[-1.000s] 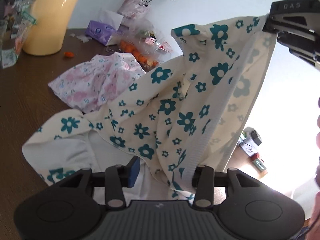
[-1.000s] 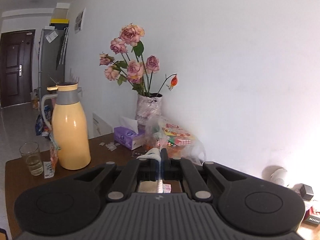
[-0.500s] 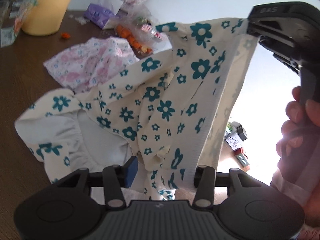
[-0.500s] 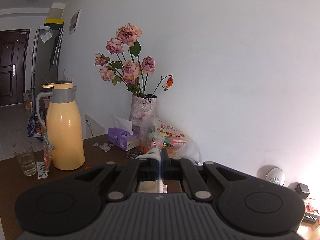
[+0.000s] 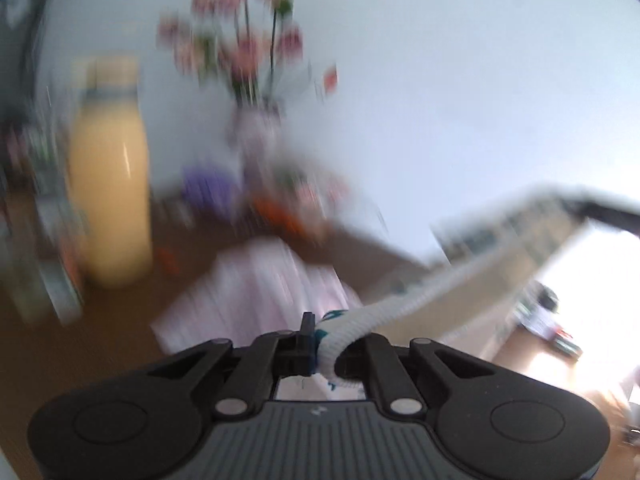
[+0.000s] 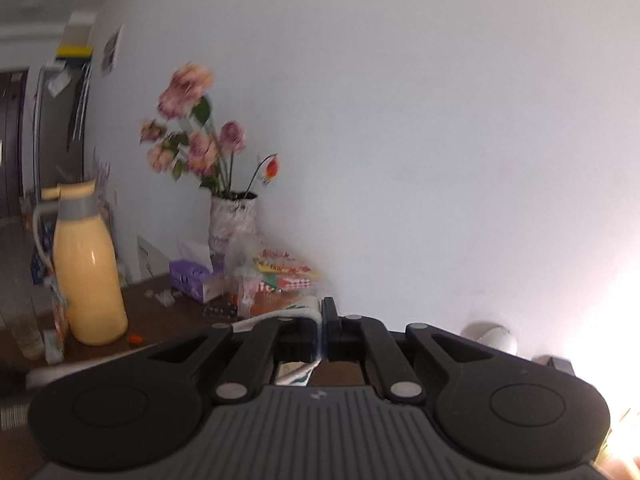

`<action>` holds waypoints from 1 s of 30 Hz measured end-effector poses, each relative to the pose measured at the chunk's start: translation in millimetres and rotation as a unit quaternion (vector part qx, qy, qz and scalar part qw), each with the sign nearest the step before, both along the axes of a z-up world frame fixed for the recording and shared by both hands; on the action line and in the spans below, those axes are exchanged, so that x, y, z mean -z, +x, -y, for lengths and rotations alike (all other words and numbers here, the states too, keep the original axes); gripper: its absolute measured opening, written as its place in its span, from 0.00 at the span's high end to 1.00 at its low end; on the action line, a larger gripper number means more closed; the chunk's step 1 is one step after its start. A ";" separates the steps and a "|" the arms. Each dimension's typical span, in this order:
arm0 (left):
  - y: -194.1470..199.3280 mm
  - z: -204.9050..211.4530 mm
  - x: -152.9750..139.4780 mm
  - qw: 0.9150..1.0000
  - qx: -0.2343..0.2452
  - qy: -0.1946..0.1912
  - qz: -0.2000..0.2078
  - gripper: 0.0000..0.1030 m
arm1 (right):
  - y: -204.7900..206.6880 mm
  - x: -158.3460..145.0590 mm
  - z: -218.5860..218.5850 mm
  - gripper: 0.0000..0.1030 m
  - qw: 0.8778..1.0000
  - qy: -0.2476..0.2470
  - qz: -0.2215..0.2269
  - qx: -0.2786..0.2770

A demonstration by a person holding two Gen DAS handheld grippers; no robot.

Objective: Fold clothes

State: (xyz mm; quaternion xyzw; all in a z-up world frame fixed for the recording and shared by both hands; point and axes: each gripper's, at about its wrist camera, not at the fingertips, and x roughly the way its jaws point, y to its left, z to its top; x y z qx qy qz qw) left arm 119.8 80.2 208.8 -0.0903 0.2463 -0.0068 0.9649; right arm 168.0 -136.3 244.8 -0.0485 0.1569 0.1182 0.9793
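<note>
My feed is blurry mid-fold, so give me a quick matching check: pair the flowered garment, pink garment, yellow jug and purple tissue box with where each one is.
Things:
1. flowered garment
2. pink garment
3. yellow jug
4. purple tissue box

Places:
A. lying on the table, ahead of the left gripper
B. standing at the table's left side
C. pinched in both the left and right gripper
D. beside the flower vase, by the wall

Pairs: 1-C, 2-A, 3-B, 4-D
</note>
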 end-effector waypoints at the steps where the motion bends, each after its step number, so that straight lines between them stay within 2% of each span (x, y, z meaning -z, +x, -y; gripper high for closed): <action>1: 7.2 0.0 -32.9 0.999 -0.006 0.018 0.025 0.96 | -2.5 -16.1 8.0 0.98 1.000 0.017 0.008 0.002; 3: 9.2 8.3 -110.8 0.992 -0.028 0.071 0.099 0.96 | -15.4 -59.9 20.2 0.98 0.997 0.051 0.052 0.008; 4: 0.7 16.3 -148.0 0.984 -0.035 0.098 0.145 0.96 | -23.9 -83.6 25.7 0.98 0.995 0.069 0.077 0.009; 6: -22.4 34.1 -211.9 0.959 -0.050 0.150 0.234 0.95 | -49.3 -131.2 36.0 0.98 0.985 0.103 0.138 0.011; 7: -36.6 43.7 -237.5 0.944 -0.059 0.174 0.274 0.95 | -63.8 -151.1 39.8 0.98 0.979 0.112 0.172 0.013; 9: -48.9 55.3 -249.0 0.934 -0.058 0.199 0.292 0.95 | -87.4 -176.9 43.9 0.98 0.969 0.121 0.214 0.014; 12: -65.6 71.9 -261.6 0.920 -0.055 0.234 0.310 0.95 | -98.5 -183.7 45.9 0.98 0.970 0.114 0.213 0.011; 15: -58.4 76.2 -227.6 0.924 -0.036 0.261 0.278 0.95 | -86.5 -158.4 45.7 0.98 0.981 0.096 0.169 0.001; 18: -39.4 74.2 -173.4 0.940 0.005 0.271 0.207 0.95 | -65.3 -113.6 45.2 0.98 0.992 0.078 0.093 -0.017; 21: -24.4 70.8 -106.6 0.950 0.044 0.278 0.136 0.96 | -44.2 -51.4 47.2 0.98 0.997 0.073 0.000 -0.038; 26: -10.2 62.5 0.3 0.965 0.107 0.237 0.039 0.96 | -18.7 55.5 45.7 0.98 0.985 0.070 -0.144 -0.066; 30: -16.5 53.8 50.1 0.966 0.144 0.214 -0.004 0.96 | -27.4 133.6 31.8 0.97 0.974 0.027 -0.212 -0.076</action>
